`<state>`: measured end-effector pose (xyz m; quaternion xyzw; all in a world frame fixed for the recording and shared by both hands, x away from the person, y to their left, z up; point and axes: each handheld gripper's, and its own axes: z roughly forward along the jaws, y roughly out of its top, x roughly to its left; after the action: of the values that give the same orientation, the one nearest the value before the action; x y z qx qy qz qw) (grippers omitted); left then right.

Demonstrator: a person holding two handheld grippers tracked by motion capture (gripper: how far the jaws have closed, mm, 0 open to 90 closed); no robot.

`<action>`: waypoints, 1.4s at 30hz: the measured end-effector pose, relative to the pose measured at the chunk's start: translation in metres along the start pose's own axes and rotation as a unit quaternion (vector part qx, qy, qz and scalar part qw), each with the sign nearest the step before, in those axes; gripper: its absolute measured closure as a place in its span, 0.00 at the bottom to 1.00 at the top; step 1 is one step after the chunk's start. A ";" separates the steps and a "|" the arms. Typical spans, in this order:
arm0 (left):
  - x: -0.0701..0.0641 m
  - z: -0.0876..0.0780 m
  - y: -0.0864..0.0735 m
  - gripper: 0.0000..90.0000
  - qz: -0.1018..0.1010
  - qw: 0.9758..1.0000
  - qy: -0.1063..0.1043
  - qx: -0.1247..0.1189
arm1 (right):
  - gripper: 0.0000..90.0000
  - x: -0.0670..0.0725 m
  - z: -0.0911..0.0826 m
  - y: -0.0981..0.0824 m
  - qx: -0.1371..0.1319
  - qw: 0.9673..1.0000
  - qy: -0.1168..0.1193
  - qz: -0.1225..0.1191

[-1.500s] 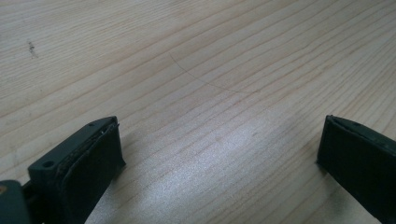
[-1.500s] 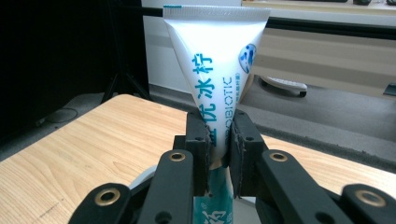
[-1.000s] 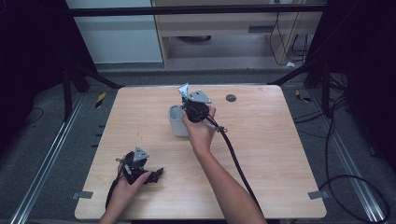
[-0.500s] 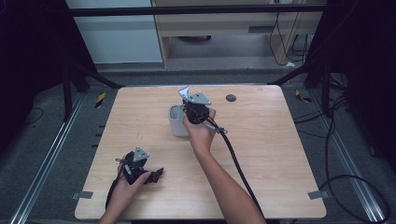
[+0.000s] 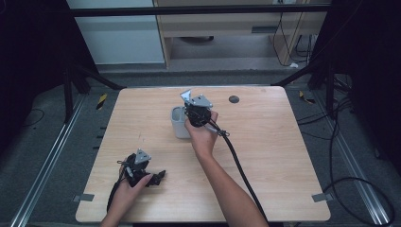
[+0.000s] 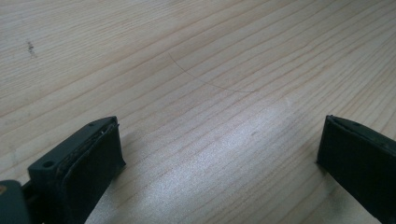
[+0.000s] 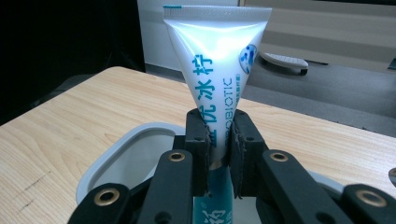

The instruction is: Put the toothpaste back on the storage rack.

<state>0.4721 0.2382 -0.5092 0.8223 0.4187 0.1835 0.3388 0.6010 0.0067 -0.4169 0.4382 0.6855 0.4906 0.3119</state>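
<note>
Standing upright between the shut right claw (image 7: pixel 219 140) pads, toothpaste tube (image 7: pixel 212 60), seemingly over cup (image 7: pixel 123 156).

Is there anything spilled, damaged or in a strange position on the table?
Nothing stands out. The right gripper holds the toothpaste tube upright over the white cup, nothing spilled. The left gripper rests open on the table, which bears only a faint thin scratch.
</note>
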 end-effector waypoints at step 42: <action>0.000 0.000 0.000 0.00 0.000 1.000 0.000 0.000 | 0.85 0.009 0.008 0.003 0.018 0.999 0.024 -0.028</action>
<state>0.4721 0.2382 -0.5092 0.8223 0.4188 0.1835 0.3388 0.6048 0.0179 -0.4165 0.4127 0.7138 0.4789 0.3014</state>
